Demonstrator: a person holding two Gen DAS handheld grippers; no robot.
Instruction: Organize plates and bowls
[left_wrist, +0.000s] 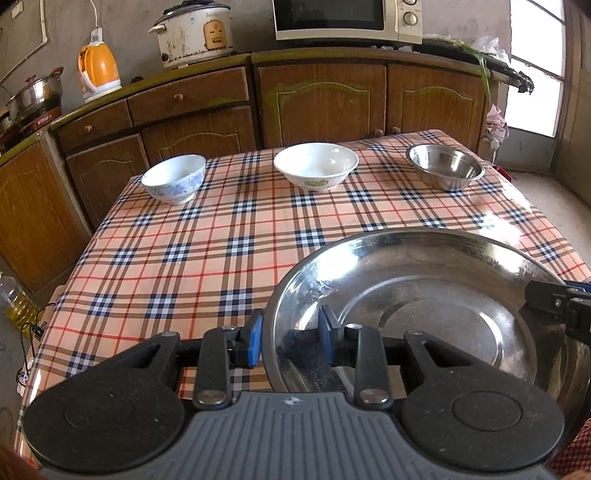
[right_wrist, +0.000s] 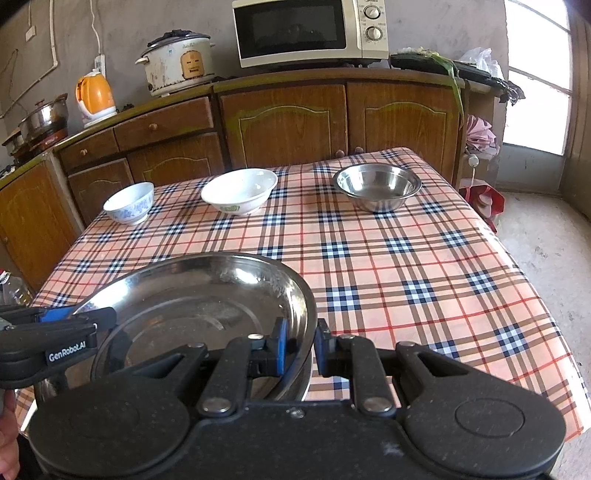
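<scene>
1. Left wrist view: our left gripper (left_wrist: 291, 338) is nearly closed, pads pinching the left rim of the steel plate (left_wrist: 424, 310), which sits at the near right of the checked table (left_wrist: 184, 258), hollow side up.
2. Right wrist view: our right gripper (right_wrist: 299, 347) clamps the plate's (right_wrist: 199, 306) right rim; three bowls stand along the far edge: blue-patterned bowl (right_wrist: 129, 203), white bowl (right_wrist: 240, 192), steel bowl (right_wrist: 376, 186).

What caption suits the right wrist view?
Both grippers clamp a steel plate's rim before three bowls.
</scene>
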